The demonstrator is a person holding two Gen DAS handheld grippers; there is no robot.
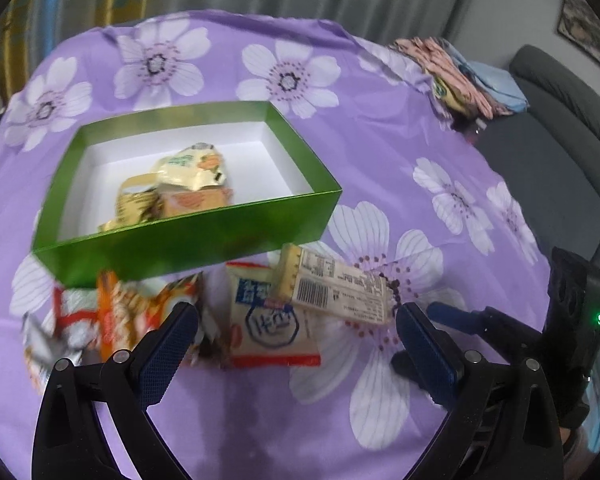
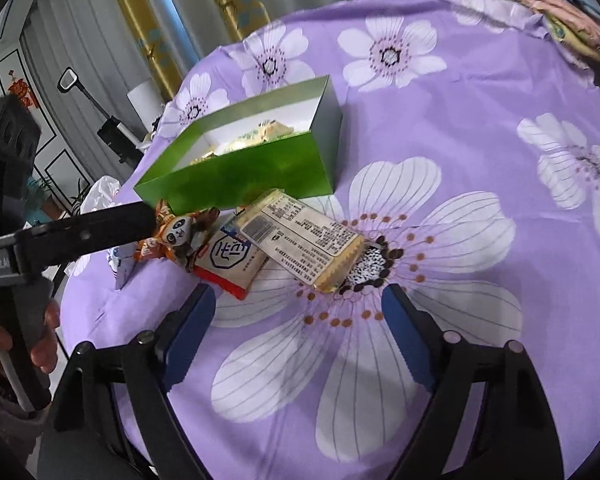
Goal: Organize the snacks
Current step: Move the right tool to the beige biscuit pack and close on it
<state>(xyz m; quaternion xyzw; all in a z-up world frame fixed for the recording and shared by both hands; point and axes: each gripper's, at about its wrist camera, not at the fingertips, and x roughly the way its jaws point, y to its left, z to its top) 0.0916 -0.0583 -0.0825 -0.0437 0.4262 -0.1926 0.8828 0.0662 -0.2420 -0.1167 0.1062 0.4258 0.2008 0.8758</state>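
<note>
A green box with a white inside holds a few yellow snack packets; it also shows in the right wrist view. In front of it lie a pale cracker pack with a barcode, a white and red packet and an orange panda packet. My left gripper is open just above the packets. My right gripper is open, close to the cracker pack. The left gripper's body shows at the left of the right wrist view.
Everything lies on a purple flowered tablecloth. A pile of folded cloths sits at the far right edge. A grey sofa stands to the right. Curtains hang behind the table.
</note>
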